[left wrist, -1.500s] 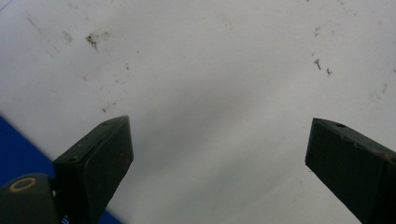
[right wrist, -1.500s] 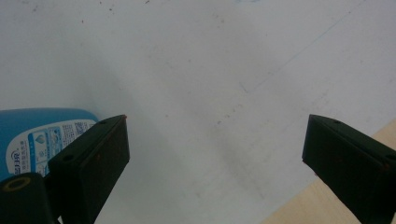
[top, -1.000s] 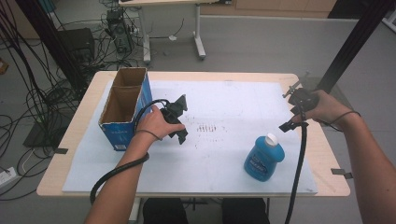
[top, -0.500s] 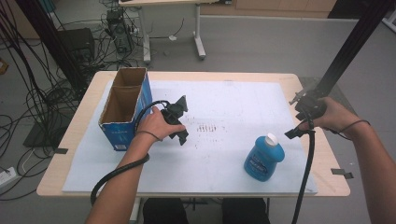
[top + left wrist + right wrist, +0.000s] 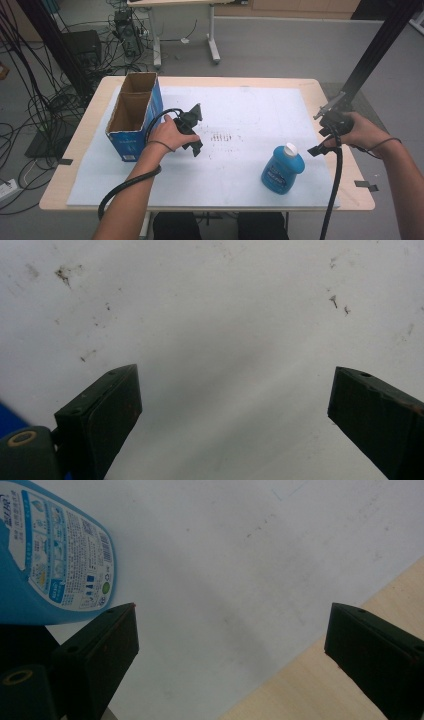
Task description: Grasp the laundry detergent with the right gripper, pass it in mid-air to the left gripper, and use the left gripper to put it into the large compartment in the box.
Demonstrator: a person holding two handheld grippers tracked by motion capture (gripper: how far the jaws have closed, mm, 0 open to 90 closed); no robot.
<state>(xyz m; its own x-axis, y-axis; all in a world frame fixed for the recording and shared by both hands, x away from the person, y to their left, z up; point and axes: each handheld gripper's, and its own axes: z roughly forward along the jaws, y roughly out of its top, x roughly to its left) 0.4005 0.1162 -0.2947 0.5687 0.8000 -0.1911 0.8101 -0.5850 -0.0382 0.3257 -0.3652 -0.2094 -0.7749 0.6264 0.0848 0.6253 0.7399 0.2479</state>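
Standing upright on the white mat toward the near right of the worktop (image 5: 90, 165), the blue bottle (image 5: 282, 170) is the thing the right gripper (image 5: 320, 147) looks bound for. It rests on its base with its white cap up, so its long axis runs straight up from the mat.

From above, the right gripper hangs just to the right of the bottle, near it but not touching, over the mat's right edge. In the right gripper view the fingers (image 5: 102, 650) stand wide apart with nothing between them, and the bottle's (image 5: 50, 560) labelled side sits up and to the left of the left finger, outside the gap. So the bottle lies off to one side of the fingers, not ahead of them: my guess is the hand must swing toward it and bring the gap square to the body before any squeeze.

The left gripper (image 5: 192, 135) rests well apart on the mat, just beside the open cardboard box (image 5: 132, 120); its fingers (image 5: 100, 412) are also apart over bare mat. The right hand is clearly the nearer one.
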